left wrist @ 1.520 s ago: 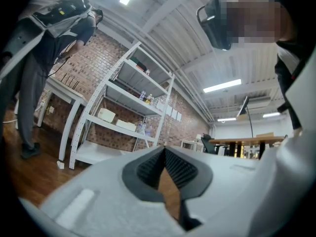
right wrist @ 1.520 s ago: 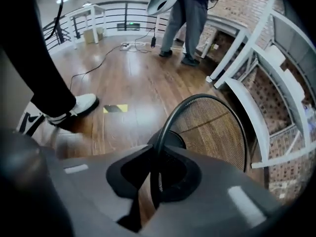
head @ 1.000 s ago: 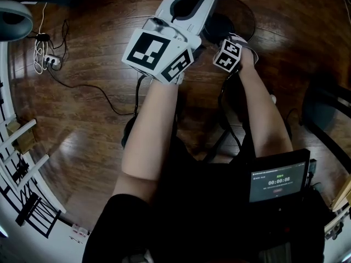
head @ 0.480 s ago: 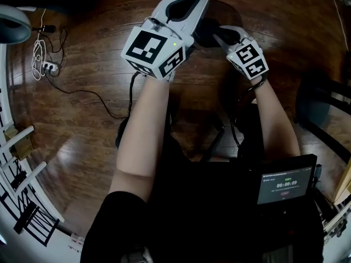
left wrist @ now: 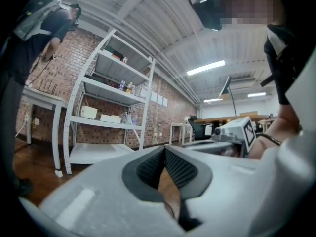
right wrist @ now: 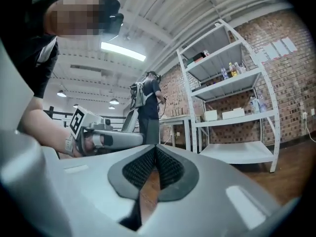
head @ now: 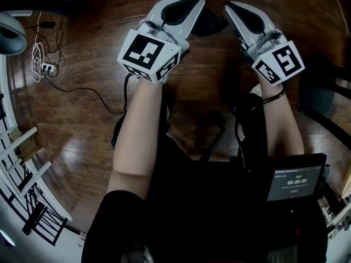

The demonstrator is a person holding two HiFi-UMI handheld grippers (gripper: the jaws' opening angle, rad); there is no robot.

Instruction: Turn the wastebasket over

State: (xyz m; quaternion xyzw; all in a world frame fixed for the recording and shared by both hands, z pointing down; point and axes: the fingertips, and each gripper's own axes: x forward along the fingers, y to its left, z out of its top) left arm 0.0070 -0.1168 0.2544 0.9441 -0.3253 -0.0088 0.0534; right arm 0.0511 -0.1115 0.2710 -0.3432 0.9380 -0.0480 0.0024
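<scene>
At the far left, a white power strip (head: 48,67) with cables is seen on the wooden floor (head: 82,114). The left gripper (head: 193,3) is held level, its fingers clenched on nothing. The dark round wastebasket (head: 211,23) is seen on the floor beyond and between the two grippers, partly hidden by them. The right gripper (head: 233,9) is held alongside, its fingers likewise clenched and empty.

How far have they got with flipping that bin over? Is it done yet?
Done: hard to say. The wastebasket shows only as a dark round shape on the wooden floor, and I cannot tell which way up it stands. In hand: nothing. The left gripper and right gripper are both shut, empty and clear of it. Left: if it is not flipped, gripping and turning it.
</scene>
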